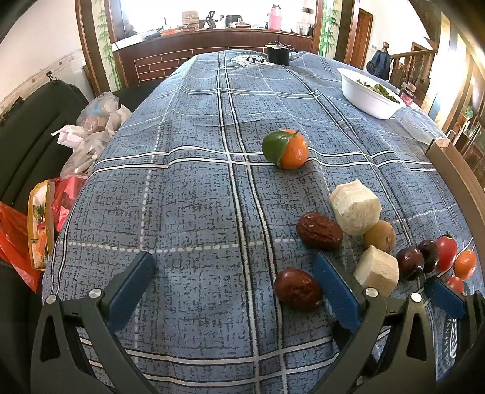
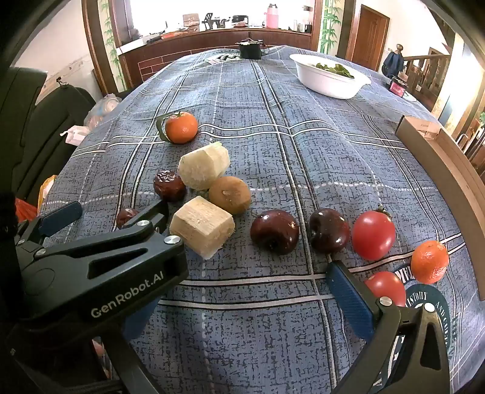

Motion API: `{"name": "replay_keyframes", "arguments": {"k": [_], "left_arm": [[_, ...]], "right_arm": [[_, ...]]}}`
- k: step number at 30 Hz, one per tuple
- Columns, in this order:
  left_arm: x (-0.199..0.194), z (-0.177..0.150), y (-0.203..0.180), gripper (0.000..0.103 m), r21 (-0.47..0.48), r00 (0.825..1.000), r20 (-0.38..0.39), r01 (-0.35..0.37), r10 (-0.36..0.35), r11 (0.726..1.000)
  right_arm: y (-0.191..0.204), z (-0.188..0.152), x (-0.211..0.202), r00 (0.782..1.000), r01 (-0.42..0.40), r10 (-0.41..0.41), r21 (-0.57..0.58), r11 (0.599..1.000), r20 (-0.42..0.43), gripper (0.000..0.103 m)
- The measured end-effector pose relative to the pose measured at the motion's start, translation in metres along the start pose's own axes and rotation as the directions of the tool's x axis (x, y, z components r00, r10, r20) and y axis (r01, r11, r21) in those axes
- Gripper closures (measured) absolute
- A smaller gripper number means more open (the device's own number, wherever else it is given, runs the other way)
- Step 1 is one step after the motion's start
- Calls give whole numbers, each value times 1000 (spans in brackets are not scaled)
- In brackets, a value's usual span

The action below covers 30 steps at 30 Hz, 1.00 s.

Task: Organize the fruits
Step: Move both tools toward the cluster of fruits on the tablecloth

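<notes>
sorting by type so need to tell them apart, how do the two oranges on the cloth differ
The far orange carries a green leaf on its stem; the near orange has none. The far orange lies alone past the sugarcane pieces, while the near one sits beside the tomatoes, close to the wooden tray. Both are small and bright orange.

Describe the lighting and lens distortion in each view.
Left wrist view: daylight from the blown-out window behind the table; fisheye bulges the checked tablecloth, corners black. Right wrist view: same bright window, white glints on the two dark round fruits, wooden tray edge curved.
</notes>
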<state>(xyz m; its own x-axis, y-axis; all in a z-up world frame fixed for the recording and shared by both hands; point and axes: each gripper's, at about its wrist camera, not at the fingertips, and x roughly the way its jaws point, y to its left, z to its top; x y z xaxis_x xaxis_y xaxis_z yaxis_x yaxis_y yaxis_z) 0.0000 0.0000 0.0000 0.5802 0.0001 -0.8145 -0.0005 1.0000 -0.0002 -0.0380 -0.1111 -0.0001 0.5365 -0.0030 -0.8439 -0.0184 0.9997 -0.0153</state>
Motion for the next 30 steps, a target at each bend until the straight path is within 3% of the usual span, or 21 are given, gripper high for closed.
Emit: {"name": "replay_keyframes", "arguments": {"k": [15, 19, 21, 26, 30], "left_arm": [[0, 0, 0, 0, 0, 1000, 0, 0, 0, 1000], [-1, 0, 1, 0, 11, 1000, -19, 6, -6, 1000], [-3, -1, 2, 0, 13, 999, -41, -2, 3, 1000], [-19, -14, 4, 0, 15, 996, -91, -18, 19, 1000], [-39, -19, -4, 0, 30, 996, -93, -1, 4, 1000]], "right_arm": [[2, 1, -1, 1000, -7, 7, -17, 1000, -5, 1], [-1, 0, -4, 996, -75, 70, -104, 992, -55, 1], [-7, -1, -13, 992, -120, 110, -165, 979, -68, 6], [-40, -16, -55, 974, -223, 225, -269, 937, -23, 5], [-77, -23, -77, 977, -209, 214, -271, 940, -11, 4]]}}
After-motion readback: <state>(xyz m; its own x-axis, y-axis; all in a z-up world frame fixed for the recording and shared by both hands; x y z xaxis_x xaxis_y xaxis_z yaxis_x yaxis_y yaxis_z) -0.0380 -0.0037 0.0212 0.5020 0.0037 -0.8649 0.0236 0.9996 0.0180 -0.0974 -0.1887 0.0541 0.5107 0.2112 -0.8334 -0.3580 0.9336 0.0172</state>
